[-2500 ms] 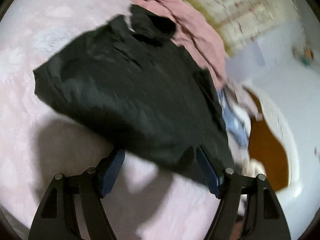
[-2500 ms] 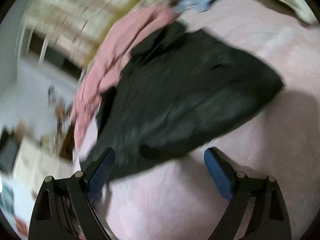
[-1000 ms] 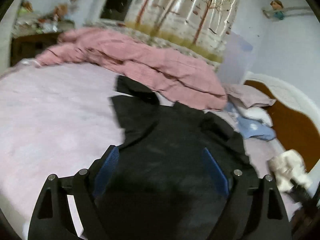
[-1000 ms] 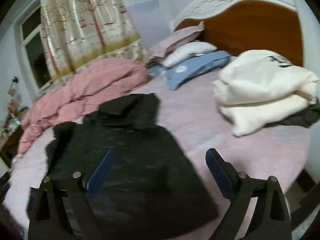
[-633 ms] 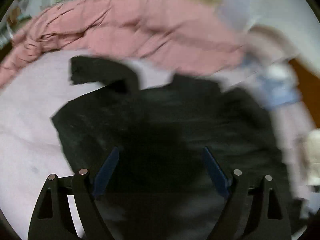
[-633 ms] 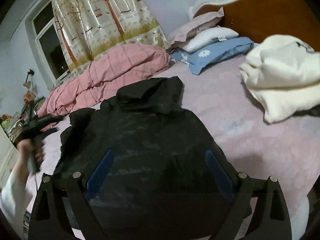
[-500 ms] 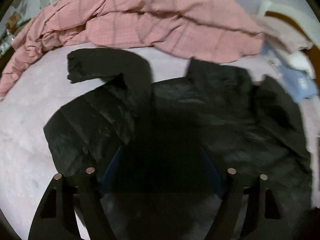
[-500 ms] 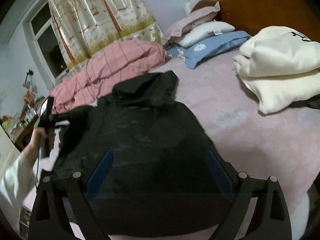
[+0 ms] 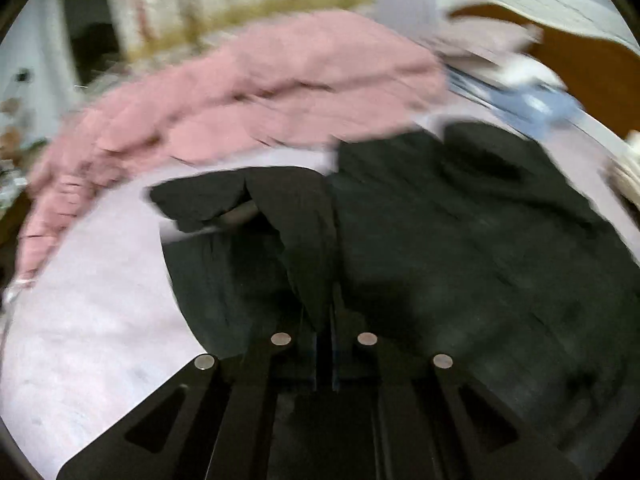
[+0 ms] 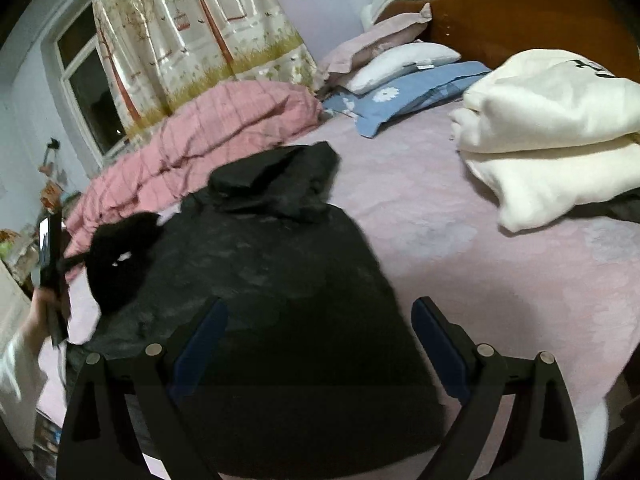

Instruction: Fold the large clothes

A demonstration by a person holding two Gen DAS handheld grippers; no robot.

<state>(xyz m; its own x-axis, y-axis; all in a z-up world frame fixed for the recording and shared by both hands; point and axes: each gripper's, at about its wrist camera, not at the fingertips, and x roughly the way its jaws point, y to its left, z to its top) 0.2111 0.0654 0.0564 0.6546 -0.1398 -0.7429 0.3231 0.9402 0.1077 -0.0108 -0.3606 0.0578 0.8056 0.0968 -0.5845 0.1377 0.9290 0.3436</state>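
A black hooded garment (image 10: 272, 272) lies spread on the pink bed sheet (image 10: 500, 264), hood (image 10: 276, 188) toward the pillows. In the left wrist view my left gripper (image 9: 325, 320) is shut on the garment's black sleeve (image 9: 304, 240) and holds it lifted above the garment's body (image 9: 480, 248). The right wrist view shows that sleeve (image 10: 120, 256) raised at the far left, with the left gripper (image 10: 52, 264) beside it. My right gripper (image 10: 318, 336) is open and empty, hovering over the garment's lower part.
A pink checked quilt (image 10: 208, 140) lies bunched along the far side. Pillows (image 10: 404, 80) and a wooden headboard (image 10: 520, 12) are at the head. Folded cream clothes (image 10: 560, 128) sit at the right. A curtain (image 10: 192, 28) and window stand behind.
My left gripper has closed on the sleeve and lifted it off the sheet toward the garment's body. My right gripper stays open over the garment, barely moved.
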